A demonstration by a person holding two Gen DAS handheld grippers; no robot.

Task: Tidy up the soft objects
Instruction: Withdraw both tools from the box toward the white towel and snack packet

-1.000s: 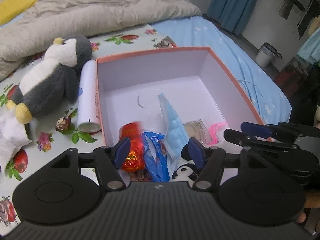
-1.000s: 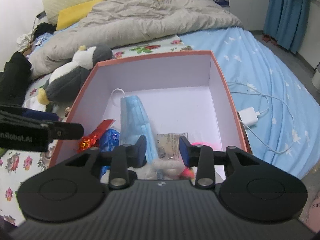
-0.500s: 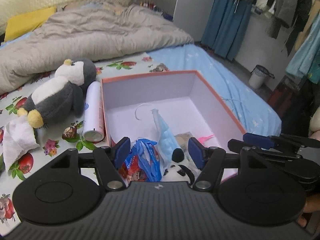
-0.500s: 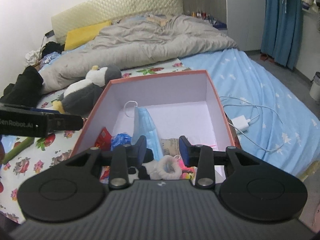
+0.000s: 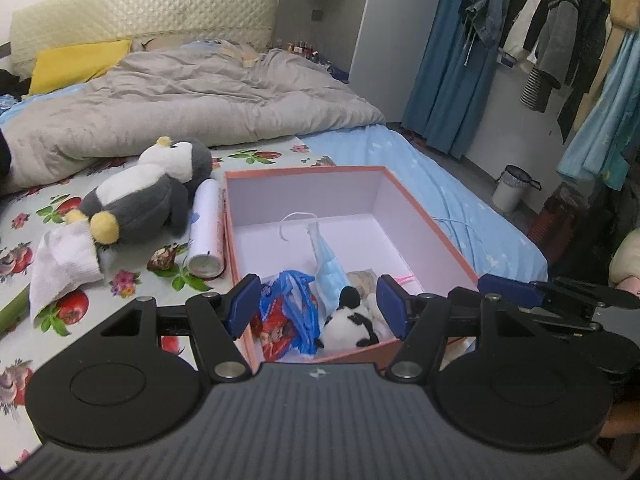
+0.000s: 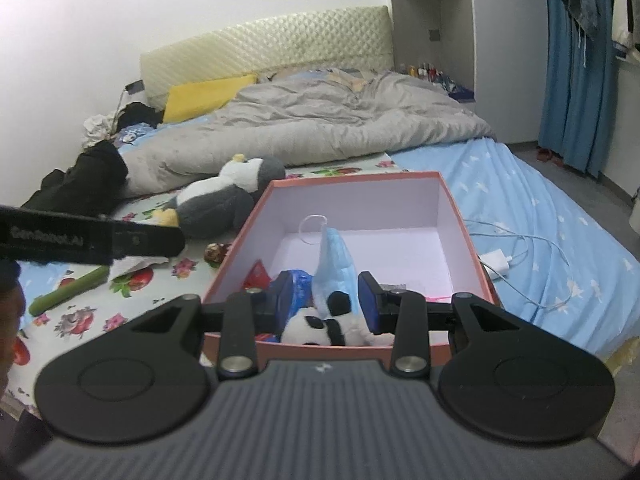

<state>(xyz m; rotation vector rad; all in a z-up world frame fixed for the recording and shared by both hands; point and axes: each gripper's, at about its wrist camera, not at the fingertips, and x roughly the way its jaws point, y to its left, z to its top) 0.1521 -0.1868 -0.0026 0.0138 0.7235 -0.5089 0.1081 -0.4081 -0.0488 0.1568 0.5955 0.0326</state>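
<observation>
An orange-rimmed box (image 5: 424, 216) (image 6: 456, 216) sits on the bed. Inside lie a small panda plush (image 5: 348, 326) (image 6: 316, 326), a blue face mask (image 5: 326, 264) (image 6: 334, 262), blue and red snack wrappers (image 5: 288, 312) and a small paper packet. A grey-and-white penguin plush (image 5: 148, 196) (image 6: 224, 196) lies on the fruit-print sheet left of the box. My left gripper (image 5: 318, 306) is open and empty above the box's near edge. My right gripper (image 6: 326, 300) is open and empty, also above the near edge.
A white cylinder (image 5: 206, 232) lies along the box's left wall. A white cloth (image 5: 64, 262) lies by the penguin. A green stick (image 6: 68, 292) lies on the sheet. A grey quilt (image 5: 180, 104) covers the far bed. A charger and cable (image 6: 516, 256) lie right of the box.
Both grippers have pulled back and up from the box, so more of the room shows. The red wrapper that was blurred in motion now rests in the box.
</observation>
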